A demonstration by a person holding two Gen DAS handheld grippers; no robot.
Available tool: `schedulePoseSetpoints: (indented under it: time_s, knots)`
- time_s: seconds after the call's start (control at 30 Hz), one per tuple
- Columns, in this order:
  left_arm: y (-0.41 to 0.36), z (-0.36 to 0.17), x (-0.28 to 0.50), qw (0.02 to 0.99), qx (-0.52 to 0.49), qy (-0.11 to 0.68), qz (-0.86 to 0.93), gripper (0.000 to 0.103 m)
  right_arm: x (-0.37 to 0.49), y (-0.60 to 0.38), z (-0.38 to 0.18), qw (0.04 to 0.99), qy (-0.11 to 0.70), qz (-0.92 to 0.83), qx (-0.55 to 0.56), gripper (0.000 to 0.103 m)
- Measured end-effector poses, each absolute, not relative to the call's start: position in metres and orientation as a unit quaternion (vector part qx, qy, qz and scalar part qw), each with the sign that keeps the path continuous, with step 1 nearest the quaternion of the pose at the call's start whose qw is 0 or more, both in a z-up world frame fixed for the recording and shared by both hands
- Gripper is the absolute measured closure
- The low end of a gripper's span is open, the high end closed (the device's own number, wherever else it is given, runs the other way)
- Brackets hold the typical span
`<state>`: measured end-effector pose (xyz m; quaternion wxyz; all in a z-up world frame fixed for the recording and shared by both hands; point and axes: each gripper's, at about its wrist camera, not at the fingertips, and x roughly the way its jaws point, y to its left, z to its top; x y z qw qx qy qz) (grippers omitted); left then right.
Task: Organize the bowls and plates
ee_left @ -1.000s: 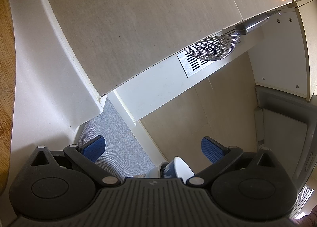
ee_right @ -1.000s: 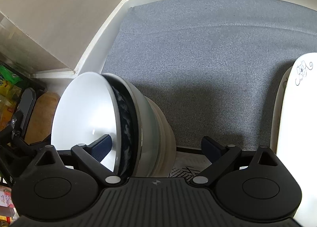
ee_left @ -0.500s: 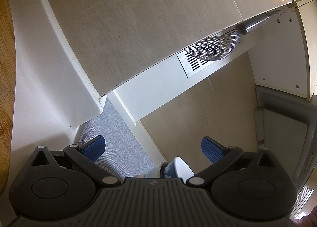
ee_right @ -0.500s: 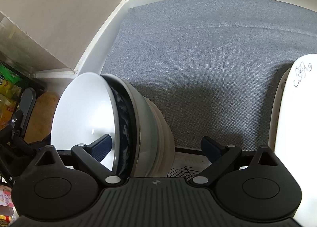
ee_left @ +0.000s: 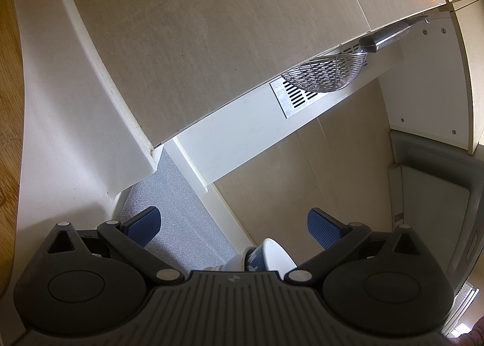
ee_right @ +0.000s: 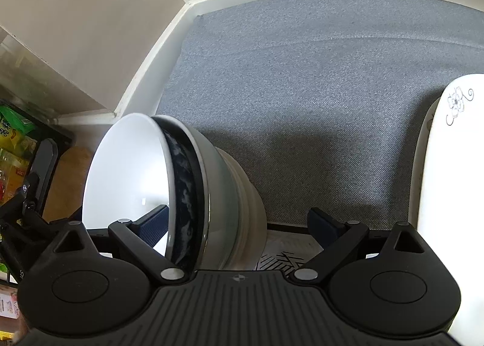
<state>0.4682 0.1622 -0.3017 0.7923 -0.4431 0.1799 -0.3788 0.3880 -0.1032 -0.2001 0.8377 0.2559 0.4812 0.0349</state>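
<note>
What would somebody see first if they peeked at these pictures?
Probably the stack of bowls tipped on its side at the left of the right wrist view, its white inside gleaming, with one finger of the open right gripper reaching into it. Next, the white plate with a flower drawing at the right edge, on the grey mat. In the left wrist view, a metal strainer hangs high on the right.

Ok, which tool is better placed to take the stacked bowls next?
Right. The right tool is open, with one finger already inside the top of the stacked bowls on the grey mat. The left tool is open too, mostly facing cabinets.
</note>
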Motion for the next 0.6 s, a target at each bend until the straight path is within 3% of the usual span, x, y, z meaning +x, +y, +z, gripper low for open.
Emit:
schedulePoseSetpoints:
  time_s: [0.6]
  knots:
    - [0.163,-0.3031,0.4686,0.792,-0.443,0.18,-0.379,0.0,0.3898,-0.1046,-0.2011,0.835,0.483,0.037,0.261,0.006]
